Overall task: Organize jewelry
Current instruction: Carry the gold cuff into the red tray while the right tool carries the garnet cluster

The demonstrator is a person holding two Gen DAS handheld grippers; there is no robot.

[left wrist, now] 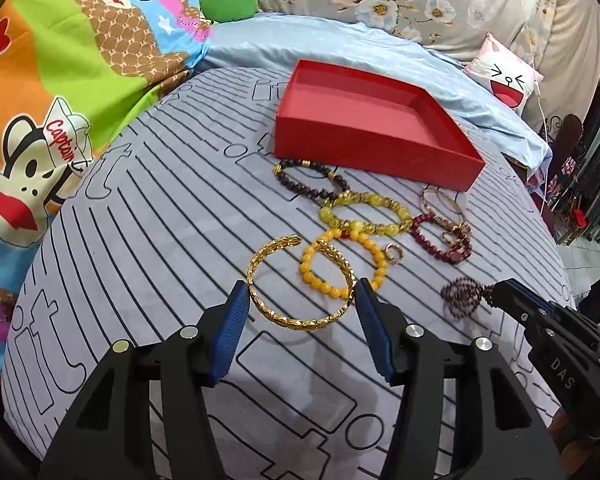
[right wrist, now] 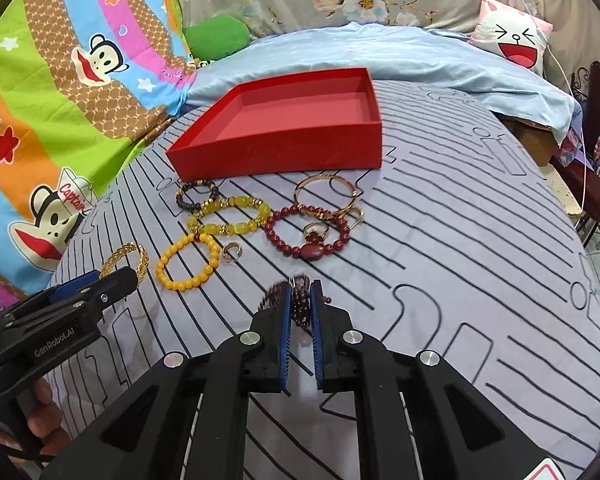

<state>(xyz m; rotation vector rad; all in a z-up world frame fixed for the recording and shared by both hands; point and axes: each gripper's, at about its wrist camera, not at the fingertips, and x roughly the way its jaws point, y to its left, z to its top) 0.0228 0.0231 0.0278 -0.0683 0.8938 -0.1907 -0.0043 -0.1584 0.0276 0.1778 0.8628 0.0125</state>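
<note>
Bangle pinched in left gripper, right gripper clamping dark bead string, one red box.

Red box — grey, black-striped sheet — gold bangle

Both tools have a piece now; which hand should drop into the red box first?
Probably left. The left tool holds the gold bangle with the red box straight ahead. The right tool, shut on the dark bead coil, has other bracelets in its path.
</note>
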